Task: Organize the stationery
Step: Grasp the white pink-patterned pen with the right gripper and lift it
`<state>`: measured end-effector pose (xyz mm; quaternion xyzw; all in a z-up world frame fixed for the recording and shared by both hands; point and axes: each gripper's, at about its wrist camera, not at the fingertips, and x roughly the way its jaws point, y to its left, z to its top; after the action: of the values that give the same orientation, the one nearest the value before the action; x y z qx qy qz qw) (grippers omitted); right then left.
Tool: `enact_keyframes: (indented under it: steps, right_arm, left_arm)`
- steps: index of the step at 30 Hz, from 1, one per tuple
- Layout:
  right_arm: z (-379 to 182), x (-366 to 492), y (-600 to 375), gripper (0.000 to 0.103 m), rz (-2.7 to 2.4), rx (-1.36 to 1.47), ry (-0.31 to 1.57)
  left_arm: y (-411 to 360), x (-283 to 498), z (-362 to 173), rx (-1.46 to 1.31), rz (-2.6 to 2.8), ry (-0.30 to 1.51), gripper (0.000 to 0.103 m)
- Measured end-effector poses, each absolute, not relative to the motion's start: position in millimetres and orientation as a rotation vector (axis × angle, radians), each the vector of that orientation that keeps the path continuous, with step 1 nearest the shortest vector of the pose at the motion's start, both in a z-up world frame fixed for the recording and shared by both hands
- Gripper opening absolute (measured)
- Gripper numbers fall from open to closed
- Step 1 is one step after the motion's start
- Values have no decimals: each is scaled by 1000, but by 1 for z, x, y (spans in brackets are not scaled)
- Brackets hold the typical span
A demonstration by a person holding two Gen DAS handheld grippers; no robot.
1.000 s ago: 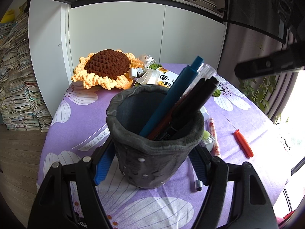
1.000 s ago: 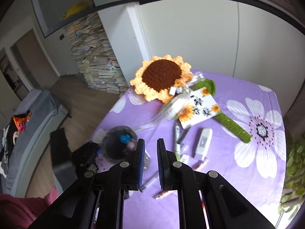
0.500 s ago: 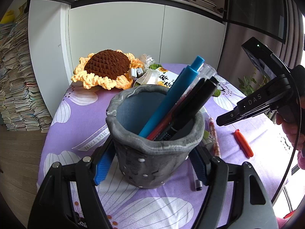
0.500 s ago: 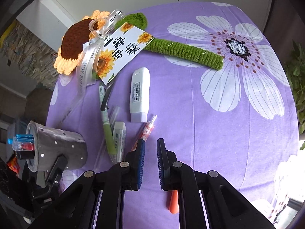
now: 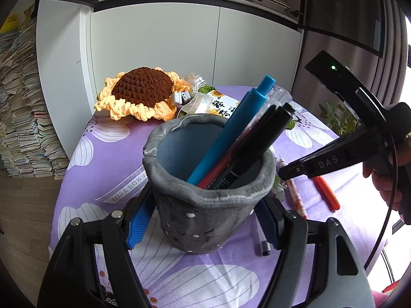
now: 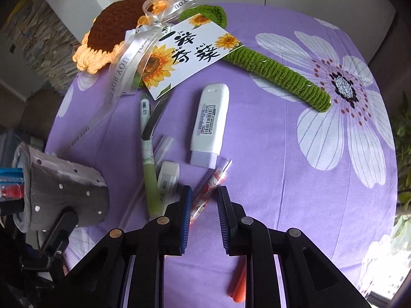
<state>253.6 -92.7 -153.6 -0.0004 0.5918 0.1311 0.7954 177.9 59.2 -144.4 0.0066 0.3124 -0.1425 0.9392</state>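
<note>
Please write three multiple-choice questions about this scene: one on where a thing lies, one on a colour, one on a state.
1. Where does the white correction-tape dispenser lie?
A. in the grey holder
B. on the purple flowered cloth
C. on a shelf

2. What colour is the crocheted stem?
A. green
B. red
C. blue

3. How does the left gripper stand?
A. open, empty
B. shut on the grey dotted pen holder
C. shut on a pen

Answers: 1 B, it lies flat on the cloth; 2 A, the yarn is green; 3 B, both blue pads press the holder's sides.
</note>
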Motion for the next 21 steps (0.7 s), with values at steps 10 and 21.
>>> enact_keyframes:
  steps: [10,21]
  right_arm:
    - [-150,207,-83,12,449,-306,1333]
    - [-154,216,-77,19,400,-276,1341]
  left_arm:
    - [59,178,-144,14,-291,638,72]
    - [60,177,-144,14,-293,635,72]
